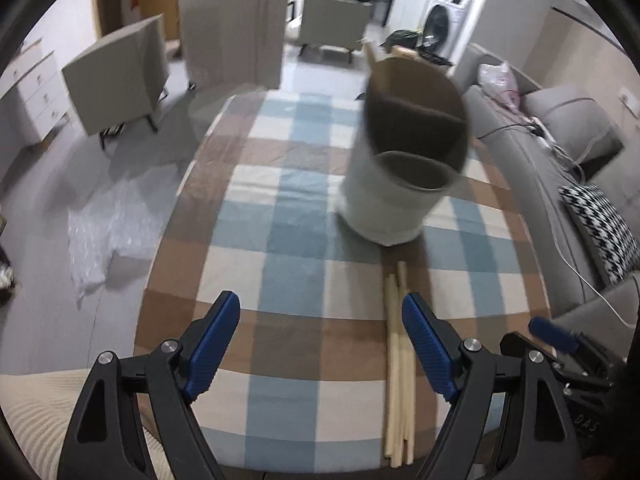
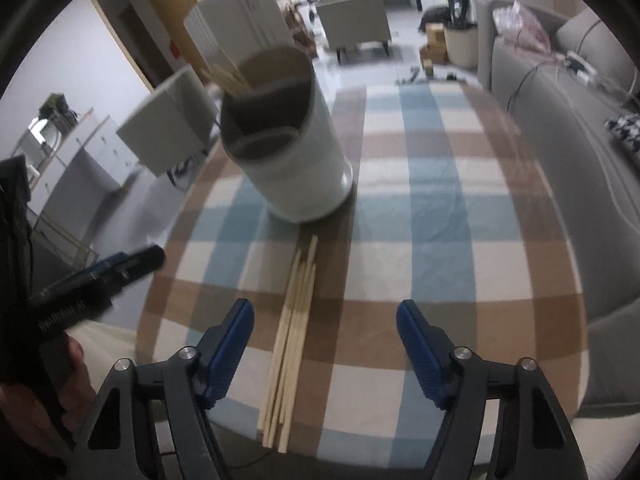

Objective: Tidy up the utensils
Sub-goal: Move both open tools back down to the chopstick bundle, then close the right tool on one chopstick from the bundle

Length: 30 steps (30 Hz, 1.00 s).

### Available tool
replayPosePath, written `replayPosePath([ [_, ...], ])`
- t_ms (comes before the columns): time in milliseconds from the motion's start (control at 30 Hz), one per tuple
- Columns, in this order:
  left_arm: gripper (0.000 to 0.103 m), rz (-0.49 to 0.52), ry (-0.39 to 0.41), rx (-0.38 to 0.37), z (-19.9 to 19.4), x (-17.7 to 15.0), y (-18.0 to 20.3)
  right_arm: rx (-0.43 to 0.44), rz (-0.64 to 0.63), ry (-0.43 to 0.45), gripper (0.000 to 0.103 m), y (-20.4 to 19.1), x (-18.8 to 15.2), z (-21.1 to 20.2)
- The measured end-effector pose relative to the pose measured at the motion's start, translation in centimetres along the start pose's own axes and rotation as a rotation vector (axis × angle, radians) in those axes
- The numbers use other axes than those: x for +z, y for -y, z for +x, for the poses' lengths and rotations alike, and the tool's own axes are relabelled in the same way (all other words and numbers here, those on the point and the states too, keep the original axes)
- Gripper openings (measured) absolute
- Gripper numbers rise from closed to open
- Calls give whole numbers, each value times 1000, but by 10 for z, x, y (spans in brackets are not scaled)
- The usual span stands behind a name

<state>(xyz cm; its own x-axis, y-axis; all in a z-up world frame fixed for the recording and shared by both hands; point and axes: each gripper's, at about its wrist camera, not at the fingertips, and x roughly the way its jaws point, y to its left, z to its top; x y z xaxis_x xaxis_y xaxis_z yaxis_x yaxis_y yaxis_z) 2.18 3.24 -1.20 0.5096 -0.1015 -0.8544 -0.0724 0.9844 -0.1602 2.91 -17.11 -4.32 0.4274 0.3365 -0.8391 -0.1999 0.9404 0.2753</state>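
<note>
The chopsticks (image 2: 294, 336) lie bundled on the bench (image 2: 440, 208), long axis toward the holder (image 2: 296, 160), between the right tool's (image 2: 325, 344) released, empty jaws but outside the equally released left tool (image 1: 321, 336).

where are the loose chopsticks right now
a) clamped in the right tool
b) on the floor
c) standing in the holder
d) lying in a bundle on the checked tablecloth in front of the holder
d: the chopsticks lie flat on the tablecloth, short of the holder, with neither tool gripping them.
</note>
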Motion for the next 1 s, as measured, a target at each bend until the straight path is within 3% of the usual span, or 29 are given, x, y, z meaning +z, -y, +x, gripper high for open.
replayPosePath([
  [233, 80, -82, -108, 14, 26, 5, -19, -7, -11, -142, 46, 2, 12, 53],
  [300, 80, -108, -127, 0, 29, 6, -24, -14, -24, -179, 32, 0, 14, 68],
  [400, 80, -135, -137, -12, 29, 9, -31, -51, -57, -243, 29, -5, 16, 91],
  [533, 80, -165, -154, -43, 31, 11, -38, -45, -76, -272, 28, -11, 18, 106],
  [600, 80, -189, -169, -65, 32, 12, -42, -83, -108, -290, 26, -16, 18, 112],
  [1000, 80, -258, -171, -63, 29, 18, -61, -169, -163, -334, 23, -36, 19, 119],
])
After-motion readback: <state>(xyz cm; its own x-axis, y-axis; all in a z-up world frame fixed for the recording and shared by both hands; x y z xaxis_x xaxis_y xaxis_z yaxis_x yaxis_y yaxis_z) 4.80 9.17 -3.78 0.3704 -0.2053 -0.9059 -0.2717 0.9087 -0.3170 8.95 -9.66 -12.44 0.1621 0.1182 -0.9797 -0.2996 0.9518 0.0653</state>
